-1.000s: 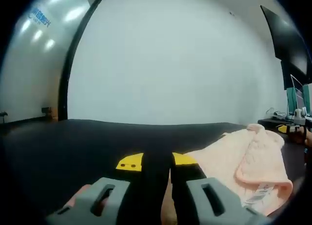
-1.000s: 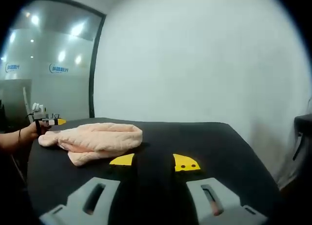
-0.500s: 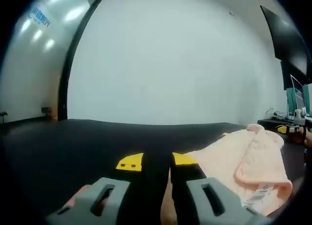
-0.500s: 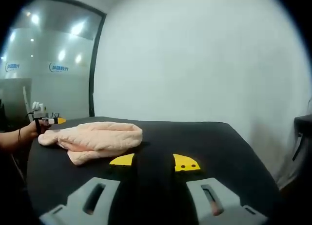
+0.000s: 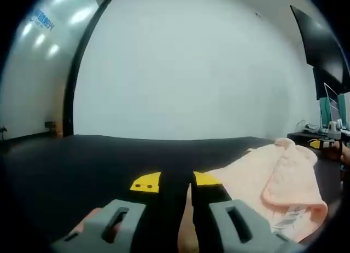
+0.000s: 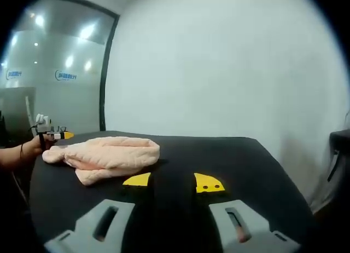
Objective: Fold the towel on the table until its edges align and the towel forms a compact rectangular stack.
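A pale pink towel (image 5: pixel 273 182) lies bunched on the black table (image 5: pixel 82 160), with a white label near its front edge. My left gripper (image 5: pixel 176 182) is shut on the towel's near edge, and pink cloth shows in the thin slit between its jaws. In the right gripper view the towel (image 6: pixel 109 154) is a loose heap at the left, and a hand holds the left gripper (image 6: pixel 52 136) at its far-left end. My right gripper (image 6: pixel 172 182) hovers low over bare table to the right of the towel, its dark jaws lost against the dark top. The right gripper (image 5: pixel 322 144) also shows beyond the towel.
A white wall stands behind the table, with a glass partition (image 6: pixel 54 78) at the left. Dark monitors (image 5: pixel 328 50) and desk clutter sit at the far right. The table's right edge (image 6: pixel 284 171) drops off beside my right gripper.
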Action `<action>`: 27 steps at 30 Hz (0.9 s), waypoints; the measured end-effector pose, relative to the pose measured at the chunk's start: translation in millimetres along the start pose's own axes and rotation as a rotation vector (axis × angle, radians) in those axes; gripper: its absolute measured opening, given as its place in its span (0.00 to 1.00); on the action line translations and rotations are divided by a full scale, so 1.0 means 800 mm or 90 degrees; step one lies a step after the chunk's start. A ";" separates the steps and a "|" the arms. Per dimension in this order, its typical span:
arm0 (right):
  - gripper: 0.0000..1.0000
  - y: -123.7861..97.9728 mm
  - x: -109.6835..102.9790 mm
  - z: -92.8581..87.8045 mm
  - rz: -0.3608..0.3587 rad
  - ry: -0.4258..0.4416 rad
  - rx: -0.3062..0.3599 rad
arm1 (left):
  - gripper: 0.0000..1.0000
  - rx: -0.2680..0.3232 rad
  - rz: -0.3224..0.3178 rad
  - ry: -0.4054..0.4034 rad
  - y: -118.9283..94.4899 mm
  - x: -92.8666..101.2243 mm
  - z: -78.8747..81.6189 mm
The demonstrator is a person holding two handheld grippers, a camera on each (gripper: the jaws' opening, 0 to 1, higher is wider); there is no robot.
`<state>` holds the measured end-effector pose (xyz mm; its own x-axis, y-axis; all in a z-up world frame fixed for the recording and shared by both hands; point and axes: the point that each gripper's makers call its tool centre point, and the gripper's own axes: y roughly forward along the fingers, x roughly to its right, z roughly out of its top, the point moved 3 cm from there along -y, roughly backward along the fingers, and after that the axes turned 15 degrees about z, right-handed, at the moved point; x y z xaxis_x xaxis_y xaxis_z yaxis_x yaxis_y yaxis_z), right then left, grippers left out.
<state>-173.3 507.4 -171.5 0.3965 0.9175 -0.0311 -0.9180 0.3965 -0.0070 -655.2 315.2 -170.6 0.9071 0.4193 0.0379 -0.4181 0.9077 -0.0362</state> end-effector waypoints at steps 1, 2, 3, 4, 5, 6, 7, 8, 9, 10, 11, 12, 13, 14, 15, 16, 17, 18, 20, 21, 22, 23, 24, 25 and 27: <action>0.25 0.000 0.000 0.000 0.000 0.000 -0.001 | 0.21 0.000 0.000 0.000 0.000 0.000 0.000; 0.25 0.000 0.001 0.000 0.001 -0.001 -0.001 | 0.21 -0.001 0.000 0.001 0.001 -0.001 0.000; 0.25 0.001 0.001 0.000 0.002 0.001 0.001 | 0.21 -0.001 0.000 0.000 0.001 -0.001 0.000; 0.25 0.001 0.003 0.001 0.004 0.005 0.005 | 0.21 -0.002 0.002 0.000 0.000 -0.001 -0.001; 0.25 0.001 0.004 0.002 0.006 0.010 0.009 | 0.21 -0.002 0.001 -0.001 0.000 -0.001 -0.001; 0.25 0.001 0.004 0.002 0.007 0.018 0.013 | 0.21 -0.002 0.002 -0.001 -0.002 -0.001 -0.001; 0.25 0.002 0.005 0.003 0.006 0.021 0.014 | 0.21 -0.001 0.001 -0.001 -0.003 0.000 -0.001; 0.25 0.002 0.005 0.002 0.005 0.022 0.013 | 0.21 -0.001 0.000 0.000 -0.002 0.000 -0.001; 0.25 0.002 0.007 0.002 0.002 0.018 0.009 | 0.21 0.002 -0.005 0.003 -0.002 0.001 0.000; 0.25 0.003 0.007 0.001 -0.001 0.012 0.003 | 0.21 0.006 -0.013 0.009 -0.002 0.003 0.002; 0.25 0.004 0.004 -0.001 -0.003 0.006 -0.003 | 0.21 0.019 -0.042 0.027 -0.003 0.011 0.006; 0.26 0.005 0.003 -0.002 -0.003 0.003 -0.008 | 0.21 0.015 -0.079 0.014 -0.006 0.024 0.007; 0.26 0.005 0.001 -0.002 -0.003 0.000 -0.012 | 0.21 -0.018 -0.111 -0.010 -0.008 0.037 0.007; 0.26 0.004 0.000 -0.002 -0.003 -0.002 -0.013 | 0.21 -0.078 -0.164 -0.026 -0.014 0.055 0.002; 0.26 0.005 0.001 -0.002 -0.002 -0.001 -0.012 | 0.23 -0.142 -0.223 0.000 -0.025 0.078 -0.002; 0.26 0.004 0.001 -0.001 0.000 0.001 -0.008 | 0.25 -0.186 -0.236 0.051 -0.034 0.091 -0.008; 0.26 0.003 0.001 0.000 0.002 0.003 -0.004 | 0.25 -0.212 -0.247 0.082 -0.043 0.104 -0.010; 0.26 0.003 0.001 0.001 0.002 0.006 0.000 | 0.25 -0.226 -0.273 0.097 -0.053 0.122 -0.011; 0.25 0.002 0.002 0.001 0.001 0.007 0.003 | 0.26 -0.280 -0.294 0.093 -0.071 0.148 -0.020; 0.25 0.002 0.003 0.001 0.000 0.006 0.002 | 0.27 -0.301 -0.301 0.082 -0.073 0.154 -0.024; 0.25 0.003 0.003 0.001 0.000 0.003 0.001 | 0.28 -0.326 -0.310 0.068 -0.074 0.159 -0.029; 0.25 0.003 0.000 0.001 0.005 -0.002 0.000 | 0.29 -0.351 -0.307 0.053 -0.076 0.162 -0.034; 0.25 0.003 -0.002 0.001 0.009 -0.004 0.000 | 0.31 -0.372 -0.288 0.040 -0.082 0.161 -0.041; 0.25 0.004 -0.002 0.002 0.012 -0.004 0.001 | 0.33 -0.388 -0.260 0.051 -0.079 0.155 -0.048; 0.25 0.004 -0.006 0.003 0.024 -0.003 0.005 | 0.32 -0.383 -0.223 0.087 -0.072 0.145 -0.054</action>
<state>-178.2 504.7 -168.9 0.3619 0.9319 -0.0263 -0.9322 0.3620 0.0022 -524.1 310.6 -207.3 0.9978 0.0623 0.0242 -0.0360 0.8055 -0.5915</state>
